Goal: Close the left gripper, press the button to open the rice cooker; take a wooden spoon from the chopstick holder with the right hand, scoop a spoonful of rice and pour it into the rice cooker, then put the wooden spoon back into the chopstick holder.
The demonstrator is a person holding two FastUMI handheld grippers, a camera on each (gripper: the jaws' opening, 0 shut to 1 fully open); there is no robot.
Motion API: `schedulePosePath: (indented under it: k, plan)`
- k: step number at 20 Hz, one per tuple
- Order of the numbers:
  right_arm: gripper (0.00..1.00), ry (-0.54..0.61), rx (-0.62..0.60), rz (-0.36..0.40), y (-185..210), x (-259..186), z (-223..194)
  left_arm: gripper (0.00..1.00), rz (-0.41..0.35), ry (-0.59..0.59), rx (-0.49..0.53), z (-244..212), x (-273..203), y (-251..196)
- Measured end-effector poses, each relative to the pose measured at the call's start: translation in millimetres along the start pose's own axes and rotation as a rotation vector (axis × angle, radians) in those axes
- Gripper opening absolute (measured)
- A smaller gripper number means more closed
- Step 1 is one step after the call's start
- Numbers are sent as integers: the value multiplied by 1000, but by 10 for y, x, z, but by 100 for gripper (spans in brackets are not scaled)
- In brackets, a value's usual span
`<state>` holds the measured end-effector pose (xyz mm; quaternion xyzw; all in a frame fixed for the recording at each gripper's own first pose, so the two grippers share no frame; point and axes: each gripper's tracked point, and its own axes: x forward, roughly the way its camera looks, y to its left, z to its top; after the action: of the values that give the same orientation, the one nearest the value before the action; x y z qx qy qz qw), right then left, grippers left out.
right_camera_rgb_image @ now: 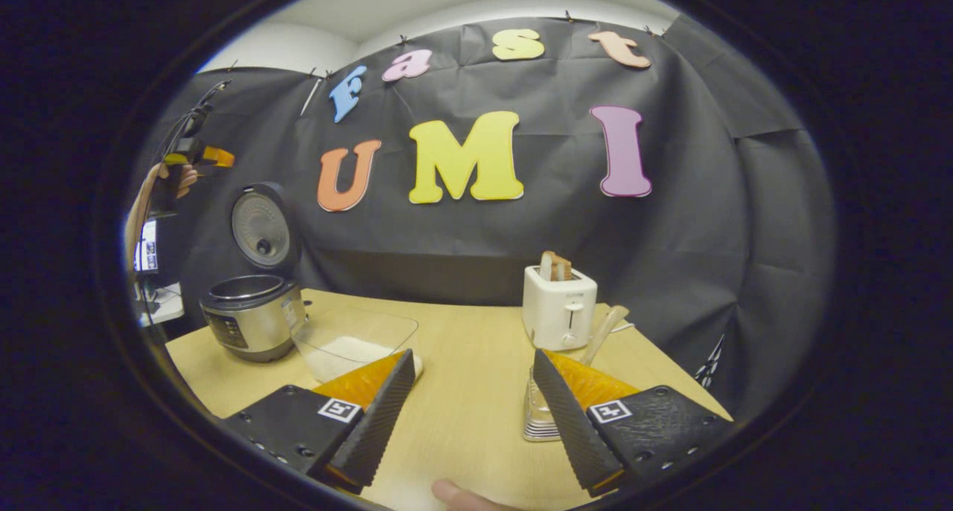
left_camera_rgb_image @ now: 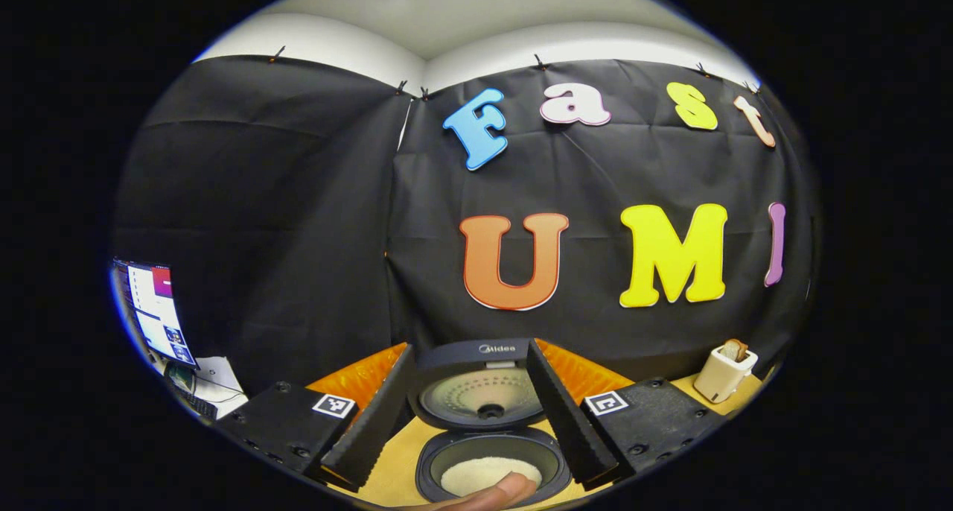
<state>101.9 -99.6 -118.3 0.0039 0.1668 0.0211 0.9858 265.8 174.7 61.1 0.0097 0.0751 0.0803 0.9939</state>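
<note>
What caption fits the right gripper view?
Open hand-held gripper over the table, wooden spoon in its holder, rice cooker lid up.

On the table stood one rice cooker [right_camera_rgb_image: 253, 325], one clear bowl [right_camera_rgb_image: 356, 345] of rice, one toaster [right_camera_rgb_image: 558, 308], one chopstick holder [right_camera_rgb_image: 540, 414] and one wooden spoon [right_camera_rgb_image: 604, 332].

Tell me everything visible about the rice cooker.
The rice cooker stands on the wooden table's far left corner, beside a clear container of rice. Its round body looks like brushed metal with a dark rim. The lid is open and upright, its perforated inner plate facing forward. In the left gripper view, white rice lies in its pot. Nothing grips it.
</note>
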Motion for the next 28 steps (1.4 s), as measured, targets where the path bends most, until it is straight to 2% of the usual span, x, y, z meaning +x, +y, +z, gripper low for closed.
schedulePosePath:
  k: [4, 8, 11, 16, 23, 27, 28]
  plan:
    - [97, -59, -24, -10, -36, -143, 190, 96, -18, -25, -69, 210, 323, -42]
    - [95, -72, -32, 59, 101, -260, 132, 96, -31, -55, -49, 265, 735, -156]
    - [95, -60, -37, 93, 140, -263, 63, 96, -14, 2, -6, 15, 1059, -210]
    - [97, -36, -15, 114, 176, -261, -5, 96, -36, 132, 1, -393, 1212, -270]
    - [95, -21, 68, 162, 284, -446, -153, 98, -39, 118, 11, -470, 902, -299]
    - [93, -53, 131, 191, 407, -686, -81, 98, -45, 110, 29, -653, 488, -330]
    - [95, -72, 127, 189, 426, -758, -29, 98, -45, 111, 30, -714, 382, -341]
